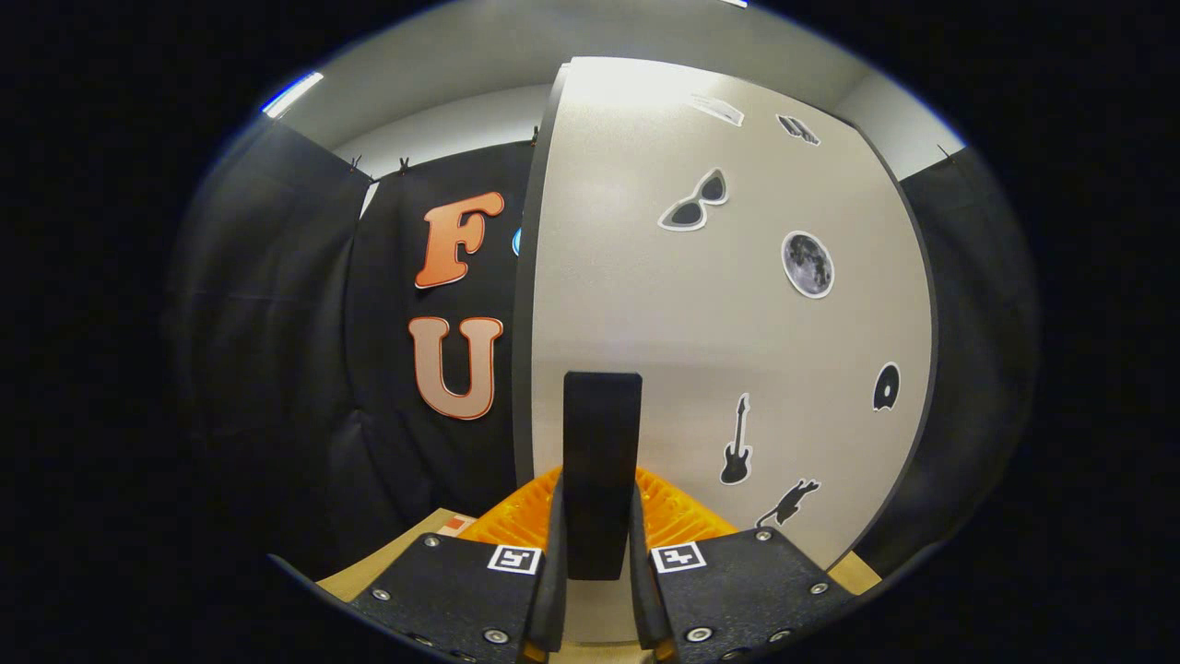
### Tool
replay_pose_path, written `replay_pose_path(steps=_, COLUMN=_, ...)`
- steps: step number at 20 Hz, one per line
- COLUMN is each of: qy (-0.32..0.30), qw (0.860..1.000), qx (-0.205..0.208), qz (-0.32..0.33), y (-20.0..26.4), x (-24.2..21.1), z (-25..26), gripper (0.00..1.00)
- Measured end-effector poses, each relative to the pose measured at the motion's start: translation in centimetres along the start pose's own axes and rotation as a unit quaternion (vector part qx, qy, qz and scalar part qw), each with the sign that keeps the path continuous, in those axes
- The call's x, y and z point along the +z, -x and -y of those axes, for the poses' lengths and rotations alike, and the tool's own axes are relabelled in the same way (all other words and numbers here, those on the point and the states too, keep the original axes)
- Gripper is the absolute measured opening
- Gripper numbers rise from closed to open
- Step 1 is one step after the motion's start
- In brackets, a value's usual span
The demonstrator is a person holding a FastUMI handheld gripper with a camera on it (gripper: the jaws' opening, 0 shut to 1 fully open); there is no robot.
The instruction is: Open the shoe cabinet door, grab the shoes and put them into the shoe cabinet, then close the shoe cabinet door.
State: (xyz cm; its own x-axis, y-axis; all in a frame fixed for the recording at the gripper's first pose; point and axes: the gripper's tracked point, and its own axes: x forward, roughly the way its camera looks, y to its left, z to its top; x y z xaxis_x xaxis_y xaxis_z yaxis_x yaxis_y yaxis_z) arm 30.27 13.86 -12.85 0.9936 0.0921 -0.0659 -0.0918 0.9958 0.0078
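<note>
The shoe cabinet door (737, 332) is a tall pale panel with small dark stickers, standing directly ahead of me. Its dark left edge (524, 323) faces me, with the booth wall beyond it. A black upright handle (602, 443) sticks out from the door's lower part. My gripper (599, 516) is shut on this handle, one finger (551, 553) pressing on its left side and the other on its right. I cannot tell how far the door is swung.
A tan surface (433, 535) with a small label shows low on the left, below the door's edge. Black cloth walls stand to the left and right of the door.
</note>
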Motion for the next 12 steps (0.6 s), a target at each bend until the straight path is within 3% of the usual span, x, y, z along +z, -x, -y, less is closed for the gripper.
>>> replay_pose_path(steps=12, qy=0.006, qw=0.999, qx=-0.035, qz=-0.025, y=8.0, x=0.2, z=3.0, gripper=0.28)
